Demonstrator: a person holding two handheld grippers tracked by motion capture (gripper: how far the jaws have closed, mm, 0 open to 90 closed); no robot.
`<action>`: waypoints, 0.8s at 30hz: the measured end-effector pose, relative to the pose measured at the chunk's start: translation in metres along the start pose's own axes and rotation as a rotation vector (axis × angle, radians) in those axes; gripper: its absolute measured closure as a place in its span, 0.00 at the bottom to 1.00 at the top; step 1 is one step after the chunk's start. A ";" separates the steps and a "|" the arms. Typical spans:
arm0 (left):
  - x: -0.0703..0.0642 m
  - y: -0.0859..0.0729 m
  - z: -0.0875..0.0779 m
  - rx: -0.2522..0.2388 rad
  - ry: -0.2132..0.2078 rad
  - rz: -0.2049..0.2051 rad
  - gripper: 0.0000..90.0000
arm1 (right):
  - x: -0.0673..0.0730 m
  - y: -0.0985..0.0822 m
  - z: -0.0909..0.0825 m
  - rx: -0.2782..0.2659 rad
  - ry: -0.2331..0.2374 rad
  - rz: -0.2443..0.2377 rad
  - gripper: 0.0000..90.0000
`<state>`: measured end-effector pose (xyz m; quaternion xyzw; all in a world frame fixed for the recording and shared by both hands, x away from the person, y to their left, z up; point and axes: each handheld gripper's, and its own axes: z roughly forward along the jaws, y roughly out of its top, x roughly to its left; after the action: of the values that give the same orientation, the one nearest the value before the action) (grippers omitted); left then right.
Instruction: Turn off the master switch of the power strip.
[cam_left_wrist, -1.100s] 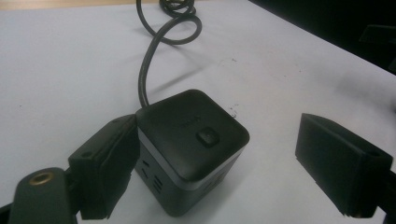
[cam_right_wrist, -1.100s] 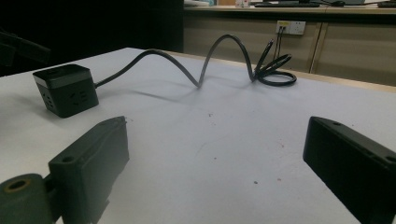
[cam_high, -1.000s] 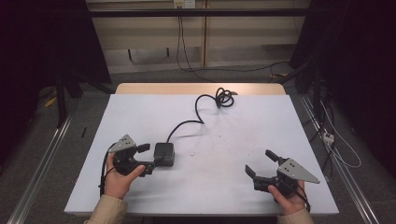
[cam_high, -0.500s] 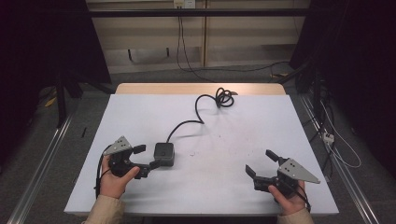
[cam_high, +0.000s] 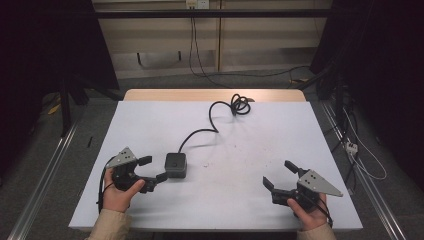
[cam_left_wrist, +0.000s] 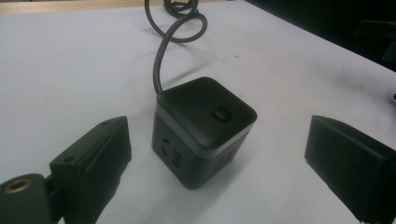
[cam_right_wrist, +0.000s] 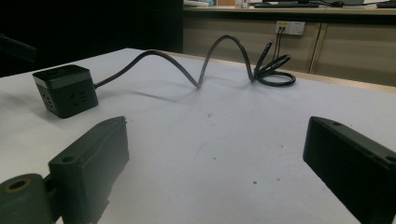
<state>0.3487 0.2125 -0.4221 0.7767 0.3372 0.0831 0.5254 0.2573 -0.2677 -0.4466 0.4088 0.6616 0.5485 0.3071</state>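
— So what differs from a second ago?
— Left gripper (cam_high: 152, 169) has drawn back from the black plastic cube power strip (cam_high: 176, 165); its jaws have just been opening and now stand spread, the cube just ahead, untouched.
— Where is the cube?
— Left-centre on the white desk (cam_high: 250, 150), its black cable (cam_high: 210, 117) coiling away.
— Right gripper (cam_high: 280, 176)?
— Unmoved, jaws spread, nothing between.
— Any writing?
— None readable.

Lab (white table (cam_high: 150, 125), floor rails (cam_high: 40, 175))
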 end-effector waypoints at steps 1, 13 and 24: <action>0.000 0.000 -0.001 0.001 0.000 -0.001 0.07 | 0.000 0.000 0.000 0.000 0.001 0.000 0.07; 0.005 -0.003 -0.006 -0.003 0.010 -0.003 0.07 | -0.001 0.000 0.000 0.000 -0.002 -0.006 0.07; 0.010 -0.007 -0.011 -0.009 0.020 -0.014 0.07 | -0.002 0.000 -0.001 -0.004 -0.005 -0.001 0.07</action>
<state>0.3479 0.2286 -0.4257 0.7710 0.3474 0.0889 0.5262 0.2573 -0.2700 -0.4463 0.4093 0.6600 0.5487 0.3095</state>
